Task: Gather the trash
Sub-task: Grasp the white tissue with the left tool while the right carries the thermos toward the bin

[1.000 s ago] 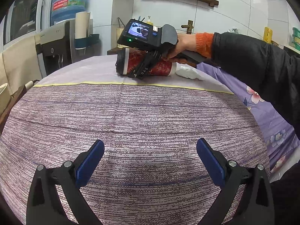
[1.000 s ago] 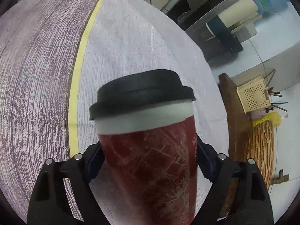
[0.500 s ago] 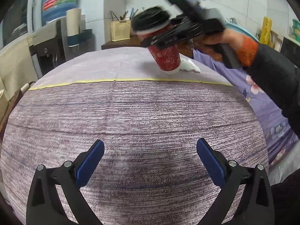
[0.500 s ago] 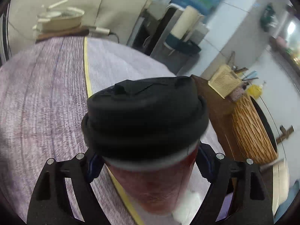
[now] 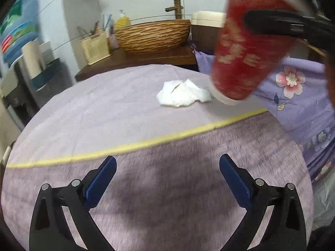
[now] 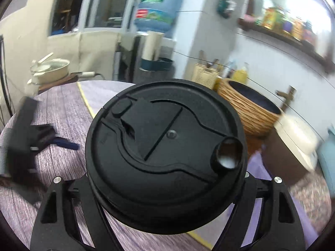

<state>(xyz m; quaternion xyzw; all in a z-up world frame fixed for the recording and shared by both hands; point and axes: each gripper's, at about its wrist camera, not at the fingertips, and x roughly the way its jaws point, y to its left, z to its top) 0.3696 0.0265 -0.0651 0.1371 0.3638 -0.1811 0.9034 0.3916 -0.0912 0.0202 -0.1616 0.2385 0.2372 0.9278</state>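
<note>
My right gripper [image 6: 165, 190] is shut on a red paper cup with a black lid [image 6: 165, 154] and holds it in the air. The cup's red body [image 5: 245, 46] shows at the upper right of the left wrist view, above the table's far right side. A crumpled white tissue [image 5: 183, 94] lies on the lilac tablecloth [image 5: 104, 113] just left of the cup's base. My left gripper [image 5: 167, 179] is open and empty, low over the near part of the table. It also shows at the left of the right wrist view [image 6: 31, 144].
A wicker basin [image 5: 152, 35] with a tap [image 5: 175, 8] stands on a wooden counter behind the table. A cream utensil holder [image 5: 95, 47] stands left of it. A water dispenser [image 6: 155, 21] is at far left. A floral purple cloth [image 5: 293, 96] hangs at the right.
My right gripper has lifted the cup off the table, turned it upright and carried it up and to the right. My left gripper has moved toward the tissue.
</note>
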